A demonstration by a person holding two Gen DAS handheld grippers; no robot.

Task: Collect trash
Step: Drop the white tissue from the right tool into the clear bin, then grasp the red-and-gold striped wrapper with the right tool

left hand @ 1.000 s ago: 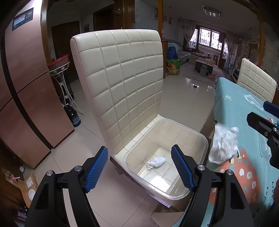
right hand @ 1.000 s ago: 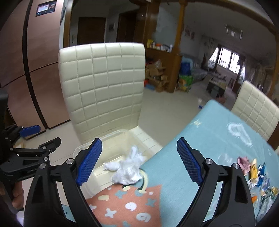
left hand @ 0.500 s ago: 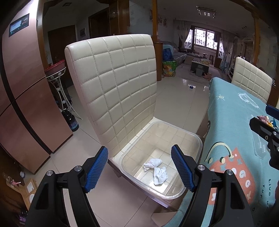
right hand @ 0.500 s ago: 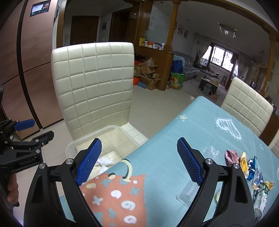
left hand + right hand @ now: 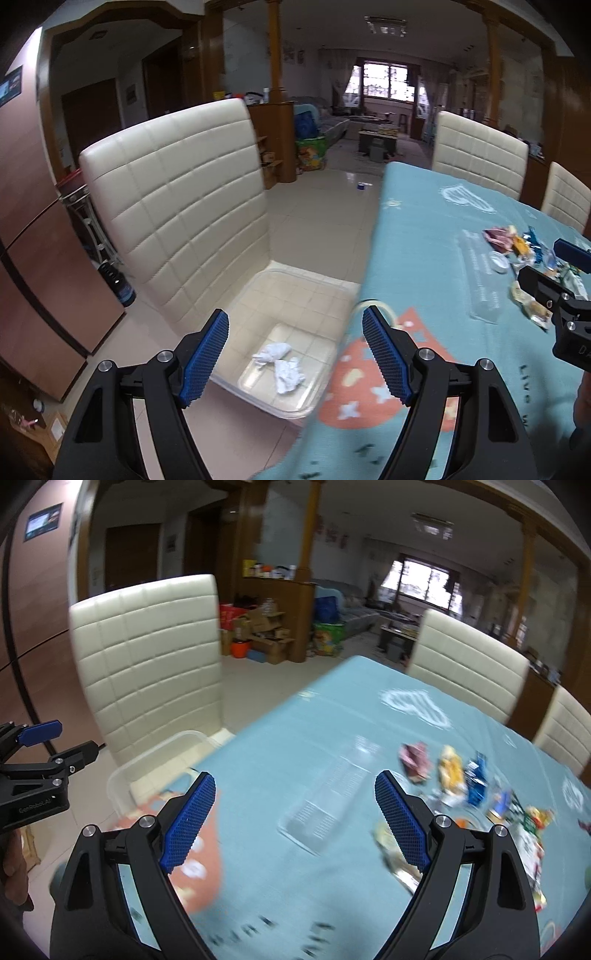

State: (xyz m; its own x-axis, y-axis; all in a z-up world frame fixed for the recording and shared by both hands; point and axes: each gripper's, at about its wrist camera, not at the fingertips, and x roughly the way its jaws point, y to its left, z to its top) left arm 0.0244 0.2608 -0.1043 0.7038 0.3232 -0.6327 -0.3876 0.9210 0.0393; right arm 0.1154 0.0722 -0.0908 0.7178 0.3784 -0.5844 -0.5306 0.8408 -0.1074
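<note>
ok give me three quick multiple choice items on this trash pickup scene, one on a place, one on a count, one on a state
1. Where does the clear plastic bin sit?
A. on the seat of the cream quilted chair
B. on the tiled floor
C. on the table with the teal patterned cloth

2. How many crumpled white tissues lie in the bin?
A. none
B. two
C. five

3. How does the right gripper stand?
A. shut on a tissue
B. shut on a wrapper
C. open, holding nothing

Answers:
1. A, the bin rests on the chair seat, in front of the backrest, beside the table edge.
2. B, the left wrist view shows two separate white wads on the bin's bottom.
3. C, its blue pads stand wide apart over the cloth with nothing between them; the colourful wrappers lie on the table.
</note>
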